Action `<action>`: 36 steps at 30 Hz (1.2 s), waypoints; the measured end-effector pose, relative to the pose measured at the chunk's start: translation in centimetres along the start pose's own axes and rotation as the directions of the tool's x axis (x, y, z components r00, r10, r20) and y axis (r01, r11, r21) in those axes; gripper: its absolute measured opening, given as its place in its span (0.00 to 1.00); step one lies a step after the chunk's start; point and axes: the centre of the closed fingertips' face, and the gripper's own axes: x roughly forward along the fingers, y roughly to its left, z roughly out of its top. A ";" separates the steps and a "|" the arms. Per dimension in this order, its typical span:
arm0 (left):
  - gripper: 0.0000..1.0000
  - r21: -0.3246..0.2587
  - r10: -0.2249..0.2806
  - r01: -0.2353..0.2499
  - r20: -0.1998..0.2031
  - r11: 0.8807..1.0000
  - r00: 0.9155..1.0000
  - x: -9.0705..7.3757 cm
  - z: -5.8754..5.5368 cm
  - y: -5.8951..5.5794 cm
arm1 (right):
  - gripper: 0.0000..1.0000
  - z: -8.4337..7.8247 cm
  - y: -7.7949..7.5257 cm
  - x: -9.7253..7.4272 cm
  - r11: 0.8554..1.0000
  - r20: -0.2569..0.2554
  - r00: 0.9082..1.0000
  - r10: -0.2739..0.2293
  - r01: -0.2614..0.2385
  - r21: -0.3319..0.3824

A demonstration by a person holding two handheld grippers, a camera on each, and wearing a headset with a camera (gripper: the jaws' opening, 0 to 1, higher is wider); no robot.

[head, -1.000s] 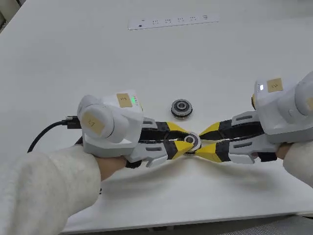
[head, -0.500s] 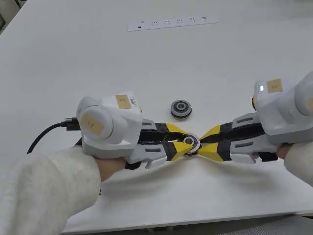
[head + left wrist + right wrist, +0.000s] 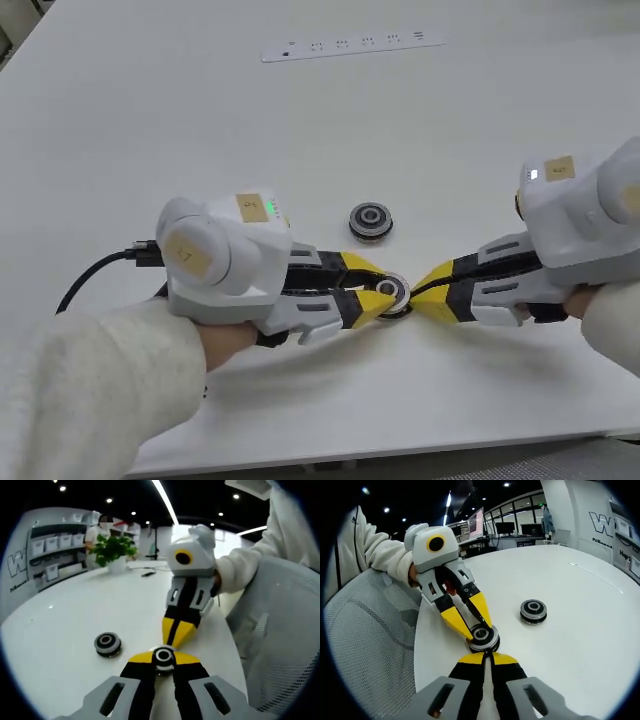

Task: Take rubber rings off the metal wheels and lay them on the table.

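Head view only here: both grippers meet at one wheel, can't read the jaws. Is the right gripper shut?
Observer: Yes. In the right gripper view the right gripper has its jaws closed together, tips at the held wheel's near rim.
Operator: Pinching the rubber ring?
Observer: Tips touch its dark outer edge; a pinch cannot be told.
Operator: Left gripper?
Observer: The left gripper view shows the left gripper shut on that wheel, one jaw either side.
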 end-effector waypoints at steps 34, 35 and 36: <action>0.14 -0.001 -0.008 0.008 0.053 1.000 0.999 -0.1 0.0 -0.1 | 0.00 1.2 -0.9 -1.1 0.887 0.162 0.986 -0.028 -0.050 0.459; 0.14 -0.001 -0.008 0.008 0.053 1.000 0.999 -0.1 0.1 -0.2 | 0.00 1.1 -0.9 -1.1 0.887 0.163 0.986 -0.023 -0.056 0.459; 0.14 -0.001 -0.007 0.008 0.054 1.000 0.998 -0.1 0.1 -0.2 | 0.00 1.0 -0.9 -1.1 0.887 0.166 0.986 -0.023 -0.056 0.458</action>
